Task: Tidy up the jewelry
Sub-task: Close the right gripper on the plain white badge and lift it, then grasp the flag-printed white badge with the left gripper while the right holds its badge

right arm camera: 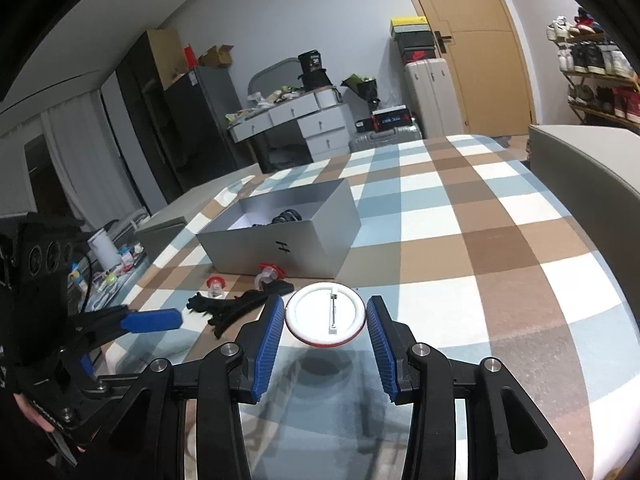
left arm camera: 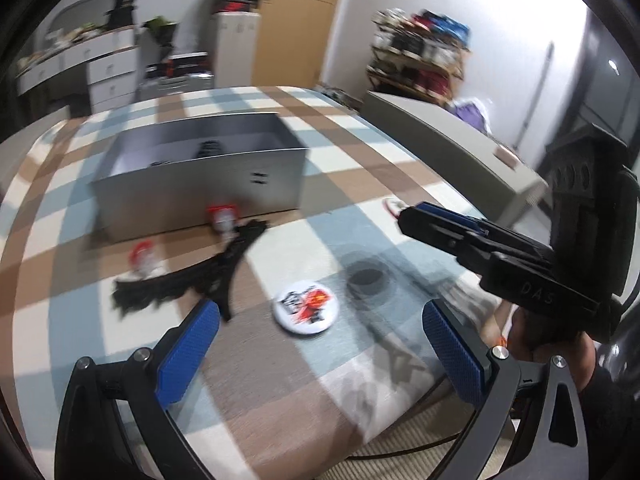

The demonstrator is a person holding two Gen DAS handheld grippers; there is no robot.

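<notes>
I am pinching the badge (right arm camera: 326, 316) by its rim in my right gripper (right arm camera: 326, 330); thin edge grip, so it may be slipping out before reaching the far box (right arm camera: 280, 236). My left gripper (left arm camera: 320, 344) is hanging spread, holding nothing.

matt grey box (right arm camera: 280, 240), checked cloth (right arm camera: 480, 240).

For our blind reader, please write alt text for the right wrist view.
The right gripper holds a round white badge, pin side up, between its blue fingers above a checked cover. Beyond it lie black hair clips and an open grey box.
</notes>
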